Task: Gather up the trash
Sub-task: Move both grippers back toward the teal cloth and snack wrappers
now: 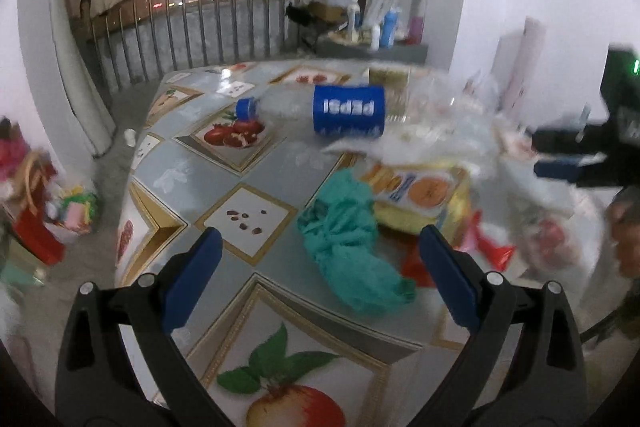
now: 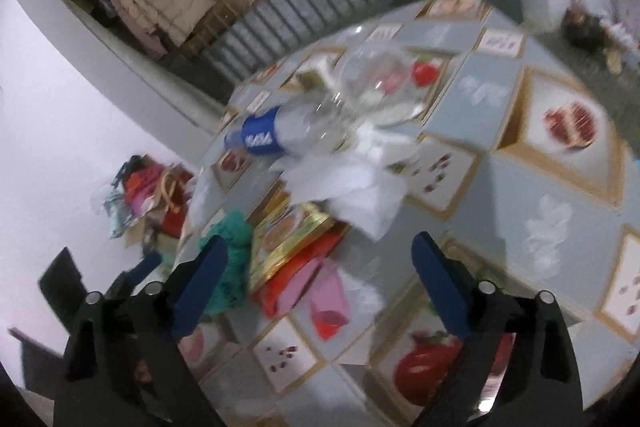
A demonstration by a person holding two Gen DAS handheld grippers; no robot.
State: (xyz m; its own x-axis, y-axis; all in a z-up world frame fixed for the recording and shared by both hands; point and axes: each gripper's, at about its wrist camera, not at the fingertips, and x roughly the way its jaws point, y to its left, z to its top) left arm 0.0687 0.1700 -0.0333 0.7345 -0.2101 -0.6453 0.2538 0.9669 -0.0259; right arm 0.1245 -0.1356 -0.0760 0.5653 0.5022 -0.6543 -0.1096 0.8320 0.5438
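The left gripper [image 1: 320, 247] hangs over the table with its blue-padded fingers spread wide and nothing between them; its pads [image 1: 192, 279] frame a patch of the fruit-print tablecloth [image 1: 192, 163]. Just past the gap, toward 12 o'clock, a crumpled teal cloth [image 1: 344, 239] lies on the table, its lower end reaching in between the fingers without touching either. At about 1 o'clock from the cloth sits a yellow snack box [image 1: 420, 195], touching it at the edge, and a red wrapper [image 1: 492, 247] pokes out beside the box at 3 o'clock. Farther out at 12 o'clock an empty Pepsi bottle [image 1: 348, 111] lies on its side, cap pointing to 9 o'clock, with clear crumpled plastic and white tissue [image 1: 420, 143] heaped against it at 3 o'clock. The right gripper [image 2: 320, 251] is likewise spread wide and empty above the table. Between its fingers and slightly toward 11 o'clock lie a pink packet [image 2: 324, 295] and the red wrapper [image 2: 304, 263], with the yellow snack box [image 2: 288, 239] resting partly on them. The teal cloth [image 2: 236, 243] sits behind the left finger at 10 o'clock. At 12 o'clock white tissue [image 2: 360, 183] is piled, and beyond it the Pepsi bottle [image 2: 268, 135] touches a clear plastic bowl-like container [image 2: 380, 87].
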